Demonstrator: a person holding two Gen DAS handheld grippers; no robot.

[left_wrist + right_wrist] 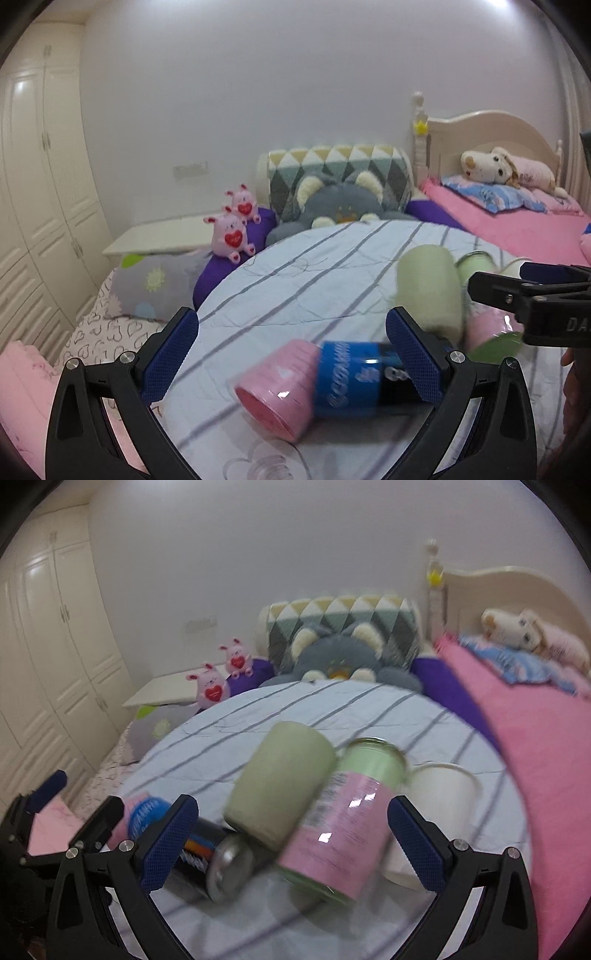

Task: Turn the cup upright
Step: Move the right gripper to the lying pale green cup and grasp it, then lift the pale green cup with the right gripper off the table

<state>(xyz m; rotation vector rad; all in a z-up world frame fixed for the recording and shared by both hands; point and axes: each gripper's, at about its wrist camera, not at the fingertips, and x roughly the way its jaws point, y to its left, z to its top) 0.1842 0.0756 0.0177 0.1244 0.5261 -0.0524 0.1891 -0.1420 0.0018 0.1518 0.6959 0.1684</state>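
Note:
A sage-green cup (280, 782) stands upside down on the striped round table (332, 701); it also shows in the left wrist view (430, 288). A pink cup (277, 387) lies on its side, its mouth toward me, against a blue and black can (362, 373). A white cup (439, 805) stands upside down at the right. My left gripper (291, 354) is open around the pink cup and can. My right gripper (291, 845) is open, with the green cup and a pink-labelled green jar (347, 812) between its fingers.
The can (207, 856) lies on its side at the lower left of the right wrist view. Behind the table are plush toys (231, 236), a grey cushion (340, 206), a patterned chair back, a pink bed (517, 221) and white wardrobes (40, 184).

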